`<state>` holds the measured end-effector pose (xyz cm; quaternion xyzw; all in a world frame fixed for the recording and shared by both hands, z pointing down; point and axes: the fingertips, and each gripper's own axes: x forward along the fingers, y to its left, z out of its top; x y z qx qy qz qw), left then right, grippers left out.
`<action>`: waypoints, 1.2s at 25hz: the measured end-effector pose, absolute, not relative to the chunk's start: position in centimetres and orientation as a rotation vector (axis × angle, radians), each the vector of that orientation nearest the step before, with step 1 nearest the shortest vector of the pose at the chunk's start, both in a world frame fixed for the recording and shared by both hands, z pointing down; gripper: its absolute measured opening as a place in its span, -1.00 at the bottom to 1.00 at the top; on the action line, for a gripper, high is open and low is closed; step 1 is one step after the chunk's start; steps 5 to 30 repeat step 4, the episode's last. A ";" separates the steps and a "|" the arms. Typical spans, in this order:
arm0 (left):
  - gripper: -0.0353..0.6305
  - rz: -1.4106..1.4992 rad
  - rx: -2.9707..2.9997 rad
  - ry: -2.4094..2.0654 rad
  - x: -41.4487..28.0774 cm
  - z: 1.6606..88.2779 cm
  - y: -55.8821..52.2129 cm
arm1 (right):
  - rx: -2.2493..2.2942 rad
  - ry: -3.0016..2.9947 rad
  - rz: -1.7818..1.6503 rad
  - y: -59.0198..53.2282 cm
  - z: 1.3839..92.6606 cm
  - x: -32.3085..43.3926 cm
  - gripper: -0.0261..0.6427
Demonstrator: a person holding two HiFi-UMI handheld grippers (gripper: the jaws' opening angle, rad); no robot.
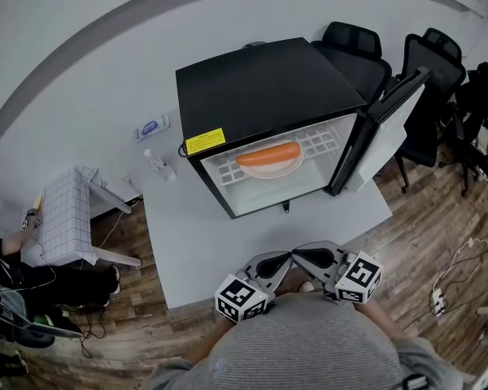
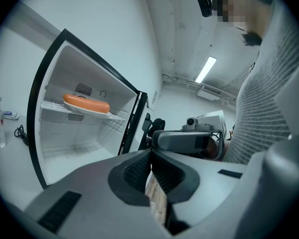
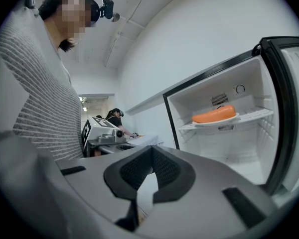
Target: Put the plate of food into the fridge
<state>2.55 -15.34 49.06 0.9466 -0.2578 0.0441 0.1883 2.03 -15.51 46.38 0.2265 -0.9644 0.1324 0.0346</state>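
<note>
A black mini fridge [image 1: 264,88] stands on the white table [image 1: 199,238] with its door [image 1: 390,128] swung open to the right. Inside, a white plate [image 1: 270,169] carrying an orange sausage [image 1: 268,153] rests on the wire shelf. The plate [image 2: 92,110] [image 3: 215,122] also shows in both gripper views. My left gripper [image 1: 283,260] [image 2: 150,153] and right gripper [image 1: 302,254] [image 3: 152,151] are held close to my body at the table's near edge, tips almost touching. Both are shut with nothing between the pads, well away from the fridge.
A small clear bottle [image 1: 157,166] and a blue-and-white packet [image 1: 152,127] lie left of the fridge. Black office chairs [image 1: 354,45] stand behind it. A white grid-patterned stool [image 1: 65,214] and cables are on the wooden floor at the left. Another person [image 3: 114,118] works in the background.
</note>
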 end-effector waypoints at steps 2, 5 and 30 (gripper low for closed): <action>-0.86 0.125 2.661 -0.725 2.5 49.1 -15.4 | 0.695 -2.965 0.411 -15.5 46.4 2.0 -0.89; -0.86 0.126 2.659 -0.724 2.5 49.2 -15.4 | 0.695 -2.965 0.416 -15.5 46.4 1.9 -0.89; -0.86 0.126 2.659 -0.724 2.5 49.2 -15.4 | 0.695 -2.965 0.416 -15.5 46.4 1.9 -0.89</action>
